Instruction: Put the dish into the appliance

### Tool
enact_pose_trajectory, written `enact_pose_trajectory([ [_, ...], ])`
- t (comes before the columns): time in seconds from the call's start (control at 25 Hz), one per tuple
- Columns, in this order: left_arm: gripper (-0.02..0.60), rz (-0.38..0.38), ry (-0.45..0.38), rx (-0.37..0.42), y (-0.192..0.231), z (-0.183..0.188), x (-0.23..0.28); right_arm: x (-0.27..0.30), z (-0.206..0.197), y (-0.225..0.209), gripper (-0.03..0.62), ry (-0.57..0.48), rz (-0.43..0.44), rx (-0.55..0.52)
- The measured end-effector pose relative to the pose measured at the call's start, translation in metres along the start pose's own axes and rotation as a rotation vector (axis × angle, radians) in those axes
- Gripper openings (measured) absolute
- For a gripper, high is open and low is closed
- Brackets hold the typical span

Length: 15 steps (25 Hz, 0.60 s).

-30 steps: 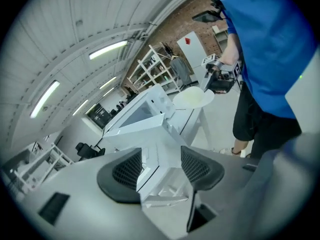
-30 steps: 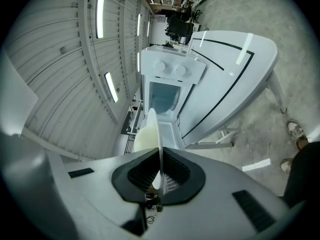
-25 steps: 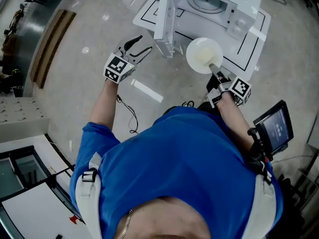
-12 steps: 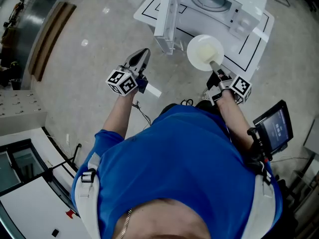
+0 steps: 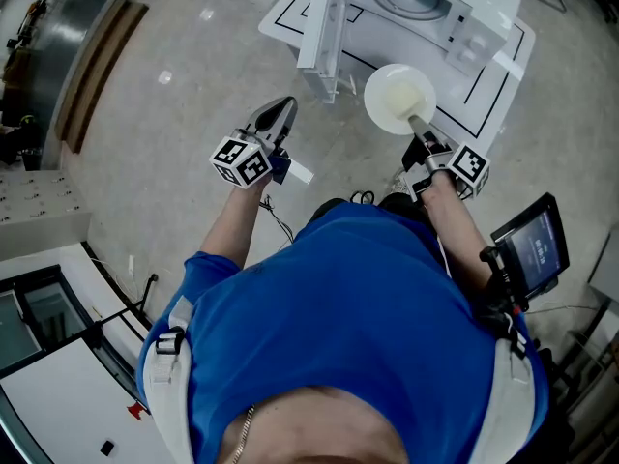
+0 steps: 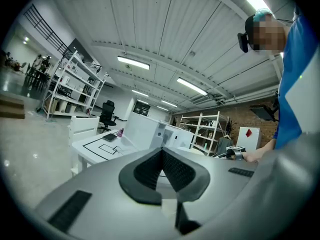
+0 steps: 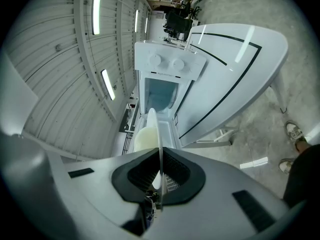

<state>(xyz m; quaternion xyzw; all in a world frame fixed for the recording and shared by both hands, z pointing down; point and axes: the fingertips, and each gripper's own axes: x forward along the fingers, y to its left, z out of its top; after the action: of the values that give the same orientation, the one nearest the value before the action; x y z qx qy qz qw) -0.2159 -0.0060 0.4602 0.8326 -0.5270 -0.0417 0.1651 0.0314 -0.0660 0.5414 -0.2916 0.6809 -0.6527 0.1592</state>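
Dish (image 5: 398, 101): white, round, just in front of microwave (image 5: 426, 8) opening, not yet inside. Microwave door (image 5: 324, 27) stands open. R gripper (image 5: 420, 129): jaws clamped on dish rim, on the side away from microwave. L gripper (image 5: 278, 114): jaws fully together, nothing between them; it sits beside the door's outer face, apart from microwave & dish.

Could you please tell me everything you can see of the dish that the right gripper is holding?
The dish is a round, shallow plate, pale cream, smooth and plain, perhaps ceramic or plastic. It looks empty and whole. The right gripper is shut on its near rim, and nothing else touches it. It hangs roughly level in the air in front of the open microwave, not yet inside.
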Motion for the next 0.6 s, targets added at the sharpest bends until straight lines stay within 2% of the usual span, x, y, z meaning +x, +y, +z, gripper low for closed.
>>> enact_pose_trajectory([
  [0.6,0.006,-0.002,-0.004,0.028,0.002,0.004,-0.007,0.017,0.003,-0.002,0.012,-0.022,-0.009,0.028],
])
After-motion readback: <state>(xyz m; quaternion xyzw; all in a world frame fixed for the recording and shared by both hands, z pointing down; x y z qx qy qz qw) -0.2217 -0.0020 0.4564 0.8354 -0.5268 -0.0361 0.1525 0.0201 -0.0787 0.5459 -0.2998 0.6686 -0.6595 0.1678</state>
